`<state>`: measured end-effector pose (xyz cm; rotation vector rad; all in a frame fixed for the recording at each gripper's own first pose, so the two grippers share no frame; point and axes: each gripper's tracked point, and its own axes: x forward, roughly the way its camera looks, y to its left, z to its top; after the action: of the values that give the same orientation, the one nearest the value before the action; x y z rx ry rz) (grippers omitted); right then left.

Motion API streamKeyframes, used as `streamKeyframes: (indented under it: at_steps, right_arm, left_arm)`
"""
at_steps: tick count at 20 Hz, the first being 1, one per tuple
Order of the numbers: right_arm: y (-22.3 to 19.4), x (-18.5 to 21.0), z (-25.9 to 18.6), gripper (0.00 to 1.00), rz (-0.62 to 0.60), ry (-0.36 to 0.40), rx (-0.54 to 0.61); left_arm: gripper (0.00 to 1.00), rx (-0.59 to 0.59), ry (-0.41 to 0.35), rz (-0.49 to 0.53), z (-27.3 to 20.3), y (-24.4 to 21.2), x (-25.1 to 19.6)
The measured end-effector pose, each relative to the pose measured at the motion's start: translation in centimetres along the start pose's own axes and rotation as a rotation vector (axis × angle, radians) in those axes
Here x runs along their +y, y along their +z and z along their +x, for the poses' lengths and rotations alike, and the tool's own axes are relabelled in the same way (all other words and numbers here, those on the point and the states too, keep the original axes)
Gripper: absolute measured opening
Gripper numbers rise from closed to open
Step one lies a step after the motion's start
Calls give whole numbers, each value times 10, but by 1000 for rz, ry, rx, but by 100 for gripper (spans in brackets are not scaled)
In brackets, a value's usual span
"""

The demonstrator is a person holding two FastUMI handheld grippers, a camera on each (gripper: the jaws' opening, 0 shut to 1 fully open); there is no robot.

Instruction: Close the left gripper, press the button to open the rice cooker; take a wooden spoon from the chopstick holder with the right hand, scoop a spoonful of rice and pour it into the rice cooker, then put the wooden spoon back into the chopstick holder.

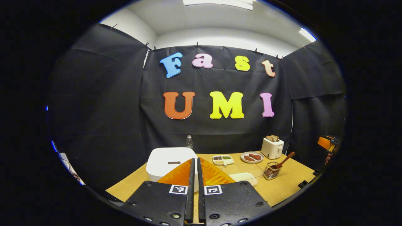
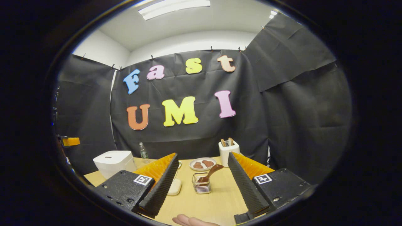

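In the left gripper view my left gripper (image 1: 195,166) is shut with nothing in it, raised in front of the white rice cooker (image 1: 166,158), whose lid is down. Right of it sits a clear bowl of rice (image 1: 246,178), then the wire chopstick holder (image 1: 271,171) with the wooden spoon (image 1: 285,160) leaning in it. In the right gripper view my right gripper (image 2: 202,156) is open and empty, back from the chopstick holder (image 2: 201,184) and its wooden spoon (image 2: 211,173). The rice cooker (image 2: 113,161) stands far left. The rice bowl (image 2: 174,187) is partly hidden by one finger.
At the back of the wooden table (image 1: 292,182) stand a toaster (image 1: 272,147) with bread, a plate of sausages (image 1: 252,157), a divided dish (image 1: 223,159) and a bottle (image 1: 189,142). A hand (image 2: 191,221) shows at the near edge of the table (image 2: 216,201).
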<state>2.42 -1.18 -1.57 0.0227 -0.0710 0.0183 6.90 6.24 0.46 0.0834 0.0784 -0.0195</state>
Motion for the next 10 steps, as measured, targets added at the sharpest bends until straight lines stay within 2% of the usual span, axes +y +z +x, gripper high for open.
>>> streamKeyframes:
  at_steps: [1,2,10]
  right_arm:
    - [-3,-2,1,100,-7,0,-1]
    - [-5,-4,4,100,-15,-2,-2]
    - [-25,-9,23,100,-58,21,-4]
  left_arm:
    - [5,25,-4,23,7,-5,3]
    - [0,38,19,6,26,-3,11]
    - [0,276,93,-51,125,-61,51]
